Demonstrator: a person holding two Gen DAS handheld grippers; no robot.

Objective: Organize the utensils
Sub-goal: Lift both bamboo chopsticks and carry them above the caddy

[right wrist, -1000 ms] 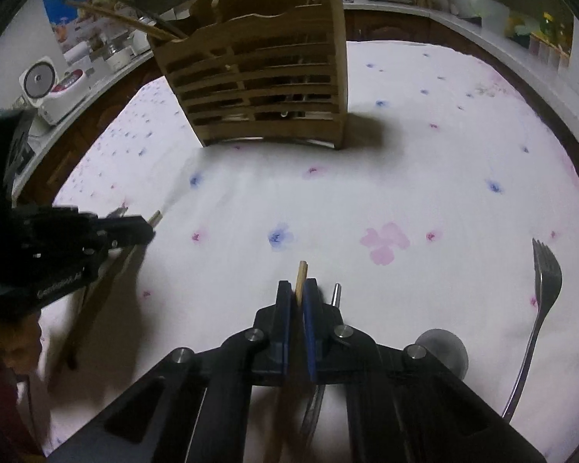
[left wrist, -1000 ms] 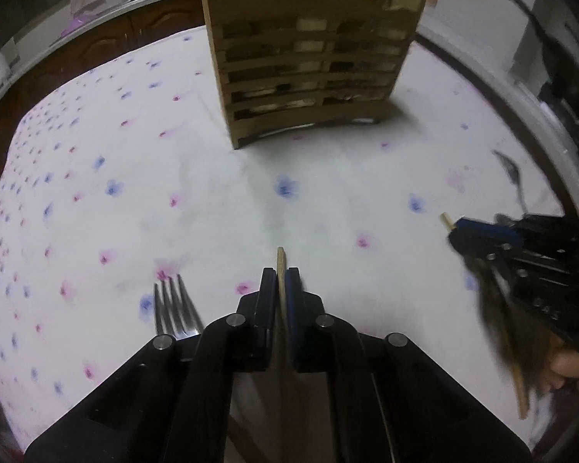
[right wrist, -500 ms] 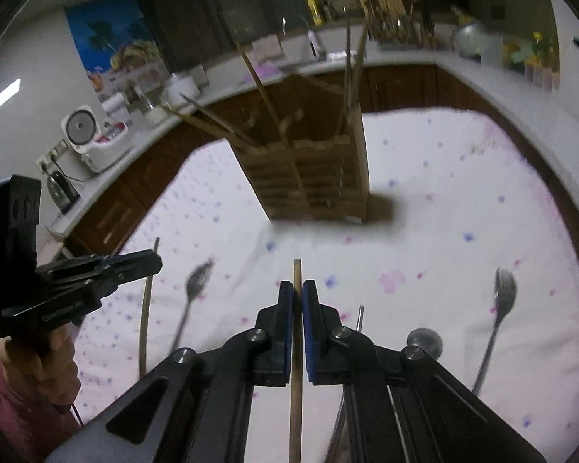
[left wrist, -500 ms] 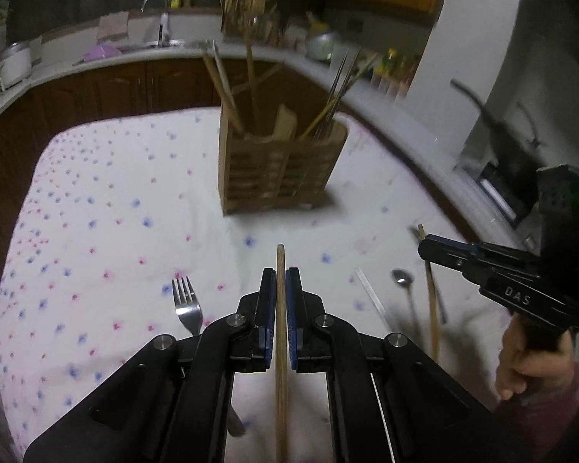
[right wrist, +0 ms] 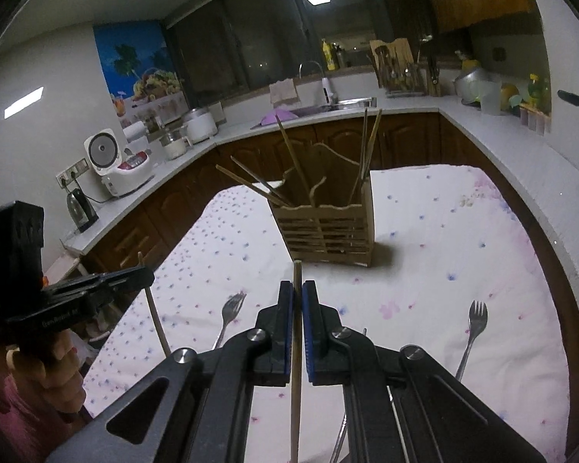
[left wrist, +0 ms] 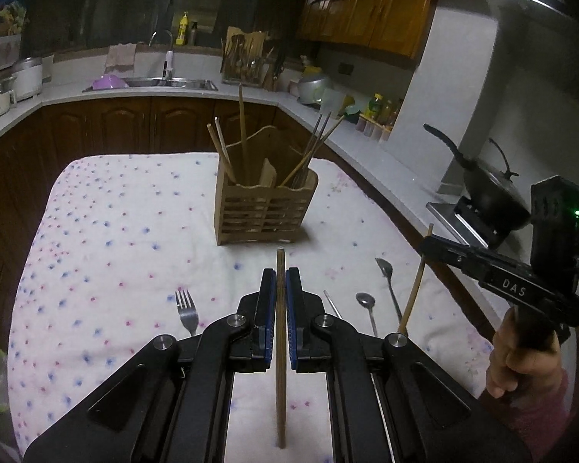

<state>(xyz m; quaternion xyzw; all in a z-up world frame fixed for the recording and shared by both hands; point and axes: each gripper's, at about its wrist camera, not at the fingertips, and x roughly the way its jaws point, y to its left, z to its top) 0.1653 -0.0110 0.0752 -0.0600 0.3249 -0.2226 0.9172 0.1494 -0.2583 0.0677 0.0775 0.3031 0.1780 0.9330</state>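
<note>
Transport step: we hold one chopstick [left wrist: 280,332] clamped in the left gripper [left wrist: 280,281], another [right wrist: 296,347] in the right gripper [right wrist: 297,293]; next, tip both into the wooden holder [left wrist: 264,208], frame centre.

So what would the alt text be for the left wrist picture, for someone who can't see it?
The left gripper is clamped on a wooden chopstick above a flowered tablecloth, facing a slatted wooden utensil holder. A fork and spoons lie on the cloth; the right gripper holds another chopstick.
</note>
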